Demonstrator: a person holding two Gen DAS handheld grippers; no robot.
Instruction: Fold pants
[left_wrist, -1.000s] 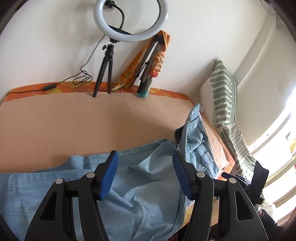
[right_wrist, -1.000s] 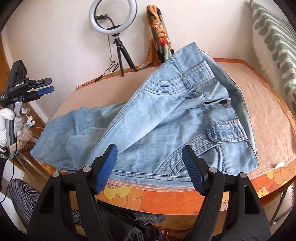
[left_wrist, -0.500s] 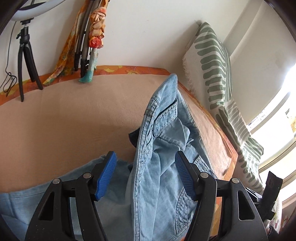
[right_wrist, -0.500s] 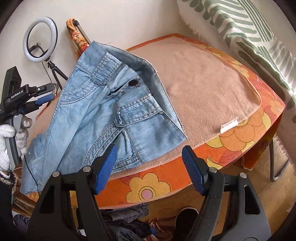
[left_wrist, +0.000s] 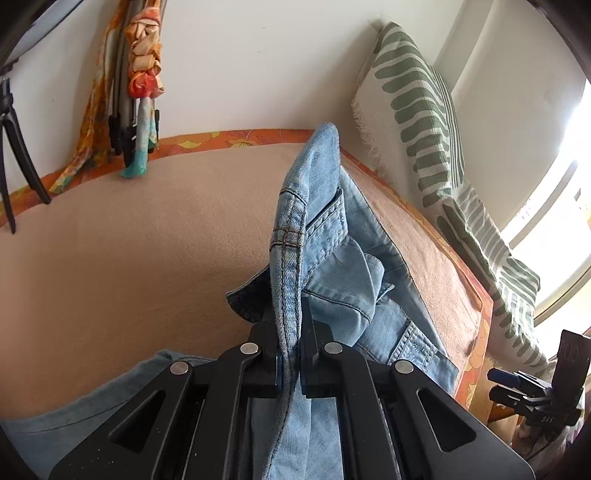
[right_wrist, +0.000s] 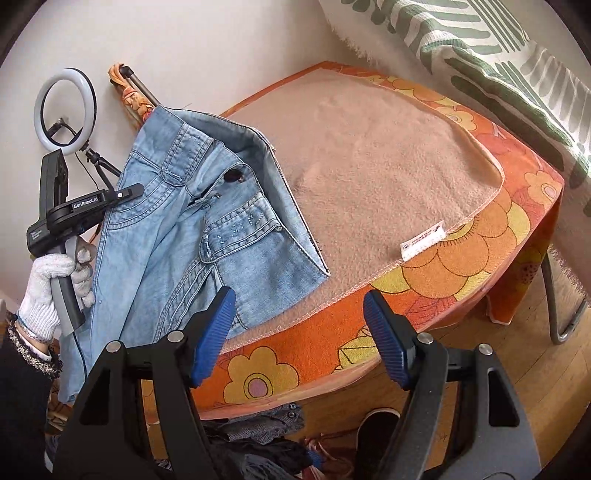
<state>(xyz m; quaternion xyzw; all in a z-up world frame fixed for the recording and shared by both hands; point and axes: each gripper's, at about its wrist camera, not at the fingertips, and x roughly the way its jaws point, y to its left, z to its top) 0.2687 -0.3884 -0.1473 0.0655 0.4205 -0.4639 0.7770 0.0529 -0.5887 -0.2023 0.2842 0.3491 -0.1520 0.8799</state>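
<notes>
Pinching the stitched seam ridge of the soft, limp denim pants (left_wrist: 295, 229) with the left tool (left_wrist: 290, 360) clamped tight — right tool (right_wrist: 299, 336) hanging wide, gripping nothing — pants sprawling over the worktop (right_wrist: 388, 155), likely drooping unless taken by sturdier waistband.

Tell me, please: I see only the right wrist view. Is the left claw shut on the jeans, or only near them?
Observer: Shut. The left claw pinches a stitched seam of the jeans, which stands up as a ridge.
Operator: What is on the far side of that ridge?
Observer: Bare tan blanket, up to the wall.
Operator: And the leg?
Observer: One leg lies flat on the blanket, below the claw.
</notes>
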